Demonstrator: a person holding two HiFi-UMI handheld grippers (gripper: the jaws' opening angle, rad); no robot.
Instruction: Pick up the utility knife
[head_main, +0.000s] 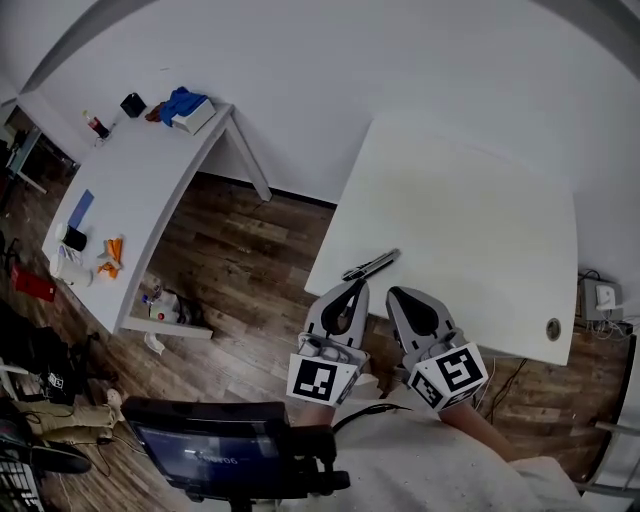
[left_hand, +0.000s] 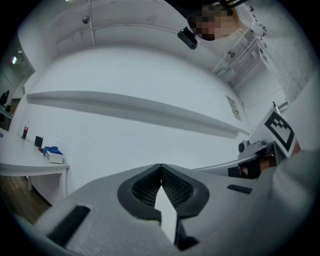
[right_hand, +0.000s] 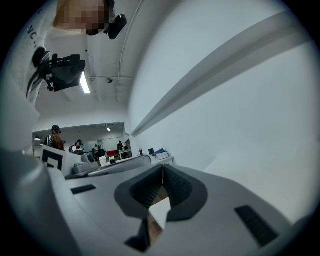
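The utility knife (head_main: 371, 265), dark and slim, lies on the near left edge of the white table (head_main: 470, 220). Just short of that edge my left gripper (head_main: 354, 286) is shut and holds nothing, its tips close below the knife without touching it. My right gripper (head_main: 394, 293) hovers beside it, also shut and empty. In the left gripper view the jaws (left_hand: 160, 165) meet at their tips against a white wall, and the right gripper (left_hand: 261, 150) shows at the right. The right gripper view has its jaws (right_hand: 162, 166) closed, with the left gripper (right_hand: 107, 167) alongside. Neither gripper view shows the knife.
A second white desk (head_main: 130, 200) stands to the left with a blue bundle (head_main: 185, 105) and small orange items (head_main: 110, 255). Wooden floor (head_main: 240, 260) lies between the desks. A dark chair back (head_main: 215, 450) is at the bottom. The table has a round grommet (head_main: 553, 328) near its right corner.
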